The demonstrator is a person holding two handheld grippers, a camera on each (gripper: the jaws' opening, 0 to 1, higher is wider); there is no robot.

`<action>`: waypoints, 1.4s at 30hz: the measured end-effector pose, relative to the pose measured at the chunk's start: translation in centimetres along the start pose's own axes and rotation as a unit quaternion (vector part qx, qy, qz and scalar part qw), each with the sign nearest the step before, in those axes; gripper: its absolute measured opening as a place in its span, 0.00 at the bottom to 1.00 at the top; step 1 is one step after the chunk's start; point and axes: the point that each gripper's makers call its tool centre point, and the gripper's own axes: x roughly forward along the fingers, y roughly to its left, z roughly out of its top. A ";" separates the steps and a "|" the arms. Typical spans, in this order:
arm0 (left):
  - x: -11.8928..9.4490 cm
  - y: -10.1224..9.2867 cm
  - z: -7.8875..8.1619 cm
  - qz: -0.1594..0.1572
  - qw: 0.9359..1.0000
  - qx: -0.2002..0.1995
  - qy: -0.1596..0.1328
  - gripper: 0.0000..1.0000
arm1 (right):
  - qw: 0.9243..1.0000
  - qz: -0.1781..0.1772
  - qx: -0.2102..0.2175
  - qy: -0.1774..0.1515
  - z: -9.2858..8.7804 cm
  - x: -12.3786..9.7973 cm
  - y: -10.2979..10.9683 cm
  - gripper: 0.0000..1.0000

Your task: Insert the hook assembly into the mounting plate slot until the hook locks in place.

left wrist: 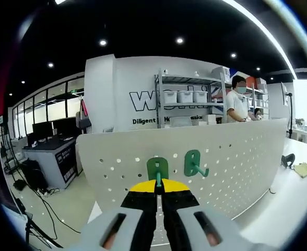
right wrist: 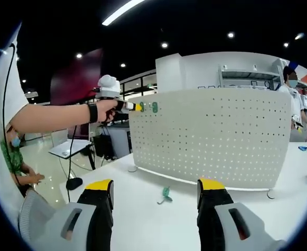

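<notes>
The left gripper [left wrist: 158, 189] is up at the top edge of the white pegboard [left wrist: 237, 157]. Its black fingers [left wrist: 143, 201] with yellow tips are closed together on the stem of a green hook [left wrist: 157, 170], which sits against the board face just under the top edge. A second green hook [left wrist: 194, 163] is on the board just beside it, to the right in the left gripper view, and the two do not touch.

The board is a thin, smooth plate with regular rows of small round holes. It stands upright on the white table [right wrist: 143, 219], on small round feet.

In the right gripper view a hand [right wrist: 107, 109] holds the left gripper at the upper left corner of the board. The right gripper [right wrist: 156, 198] is low over the table, well apart from the board. Its fingers [right wrist: 102, 201] are wide open and hold nothing. Between them, nearer the board, a third green hook [right wrist: 165, 194] lies flat on the table. The smooth table surface in front of the board has free room around this hook.
</notes>
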 end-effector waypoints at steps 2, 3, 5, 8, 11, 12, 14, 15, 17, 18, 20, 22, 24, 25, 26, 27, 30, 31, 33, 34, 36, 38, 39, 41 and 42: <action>0.3 0.0 0.0 0.000 1.000 0.002 0.000 0.02 | 1.000 -0.003 0.000 -0.001 -0.1 -0.1 0.0 0.66; 0.6 0.0 -0.1 0.000 1.000 0.002 0.003 0.02 | 1.000 -0.005 0.003 -0.001 -0.2 -0.2 -0.1 0.66; 0.6 0.0 0.0 -0.001 1.000 -0.001 0.002 0.02 | 1.000 -0.006 0.006 0.001 -0.4 -0.3 -0.1 0.66; 0.9 0.1 0.0 0.003 1.000 0.000 0.003 0.02 | 1.000 -0.008 0.007 0.004 -0.5 -0.3 -0.3 0.66; 1.1 0.3 0.1 0.006 1.000 -0.006 -0.001 0.02 | 1.000 -0.010 0.008 0.002 -0.3 -0.3 -0.3 0.66; 1.2 0.1 0.1 0.001 1.000 -0.015 0.000 0.02 | 1.000 -0.010 0.008 0.002 -0.3 -0.3 -0.3 0.66; 1.4 0.0 -0.1 0.002 1.000 0.000 0.004 0.02 | 1.000 -0.010 0.007 0.002 -0.3 -0.3 -0.4 0.66; 1.5 0.0 -0.1 0.003 1.000 -0.003 0.006 0.02 | 1.000 -0.010 0.008 0.003 -0.4 -0.2 -0.4 0.66; 1.6 0.1 -0.1 0.002 1.000 -0.008 0.005 0.02 | 1.000 -0.010 0.009 0.002 -0.4 -0.2 -0.4 0.66; 1.6 0.2 -0.1 0.002 1.000 -0.008 0.005 0.02 | 1.000 -0.010 0.009 0.002 -0.4 -0.2 -0.4 0.66; 1.7 0.2 -0.1 0.002 1.000 -0.014 0.006 0.02 | 1.000 -0.010 0.010 0.004 -0.4 -0.2 -0.3 0.66; 1.7 0.2 -0.1 0.003 1.000 -0.012 0.008 0.02 | 1.000 -0.010 0.009 0.005 -0.5 -0.1 -0.3 0.66; 1.6 0.2 -0.2 0.003 1.000 -0.008 0.009 0.02 | 1.000 -0.009 0.009 0.008 -0.7 -0.1 -0.2 0.66; 1.5 0.2 -0.2 0.004 1.000 -0.011 0.010 0.02 | 1.000 -0.008 0.011 0.008 -0.8 -0.1 -0.2 0.66; 1.5 0.0 -0.1 0.005 1.000 0.000 0.012 0.02 | 1.000 -0.007 0.013 0.006 -0.7 -0.1 -0.1 0.66; 1.6 0.0 0.1 0.006 1.000 0.004 0.012 0.03 | 1.000 -0.008 0.012 0.006 -0.7 -0.1 -0.1 0.65; 1.8 0.1 0.1 0.003 1.000 -0.011 0.014 0.03 | 1.000 -0.009 0.011 0.008 -0.7 -0.1 -0.2 0.65; 1.7 0.0 0.1 0.003 1.000 -0.018 0.014 0.03 | 1.000 -0.009 0.011 0.007 -0.7 -0.1 -0.3 0.65; 1.7 -0.1 0.2 0.003 1.000 -0.013 0.014 0.03 | 1.000 -0.009 0.012 0.006 -0.6 -0.2 -0.3 0.65; 1.8 -0.1 0.2 0.003 1.000 -0.014 0.014 0.03 | 1.000 -0.010 0.011 0.007 -0.6 -0.2 -0.4 0.65; 1.8 -0.2 0.4 0.002 1.000 -0.013 0.010 0.04 | 1.000 -0.010 0.010 0.009 -0.7 -0.3 -0.5 0.65; 1.9 -0.1 0.6 0.004 1.000 -0.009 0.010 0.04 | 1.000 -0.011 0.011 0.008 -0.6 -0.3 -0.5 0.65; 1.9 -0.1 0.7 0.004 1.000 -0.010 0.008 0.04 | 1.000 -0.011 0.010 0.009 -0.6 -0.3 -0.5 0.65; 1.8 -0.2 0.8 0.002 1.000 -0.004 0.008 0.04 | 1.000 -0.010 0.011 0.008 -0.6 -0.3 -0.5 0.65; 1.8 -0.2 0.8 0.002 1.000 -0.002 0.006 0.05 | 1.000 -0.010 0.011 0.009 -0.6 -0.3 -0.5 0.65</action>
